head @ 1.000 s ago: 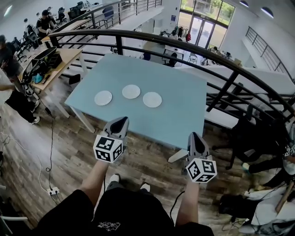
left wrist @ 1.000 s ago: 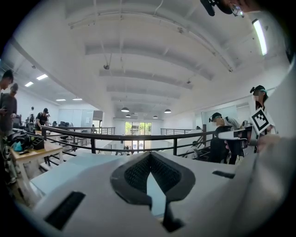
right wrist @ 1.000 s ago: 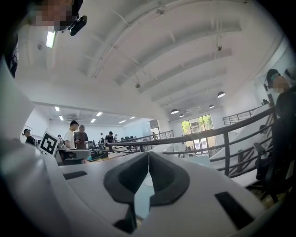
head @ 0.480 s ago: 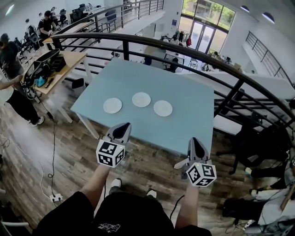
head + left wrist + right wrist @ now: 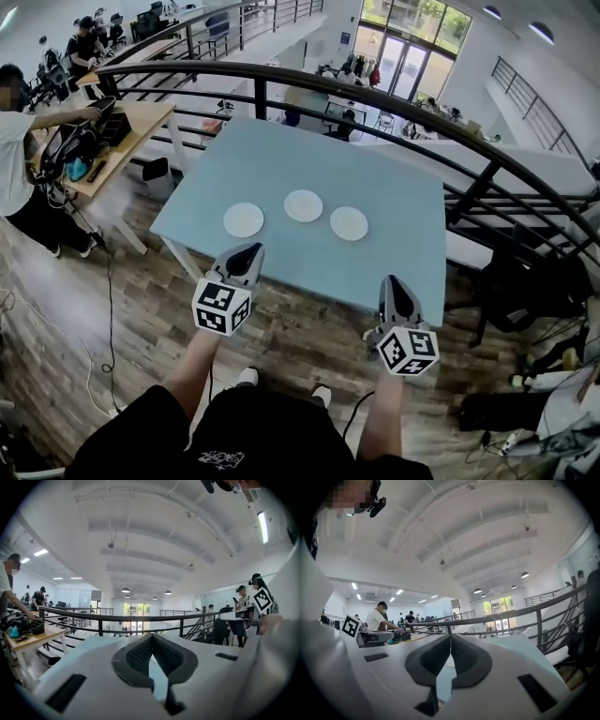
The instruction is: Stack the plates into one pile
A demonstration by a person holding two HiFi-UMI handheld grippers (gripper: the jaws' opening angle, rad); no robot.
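- Plates (image 5: 303, 205) are lying in a loose row on the pale blue table (image 5: 403, 178), with the left plate (image 5: 244, 220) and right plate (image 5: 349, 223) flanking the middle one (nothing stacked yet).
- I'm holding my left gripper (image 5: 247, 251) by the table's near edge, jaws pressing tip to tip and gripping nothing.
- My right gripper (image 5: 393, 281) is hovering alongside, jaws likewise closed and empty.

No readable text or numbers, print on shorts (image 5: 223, 458) too small
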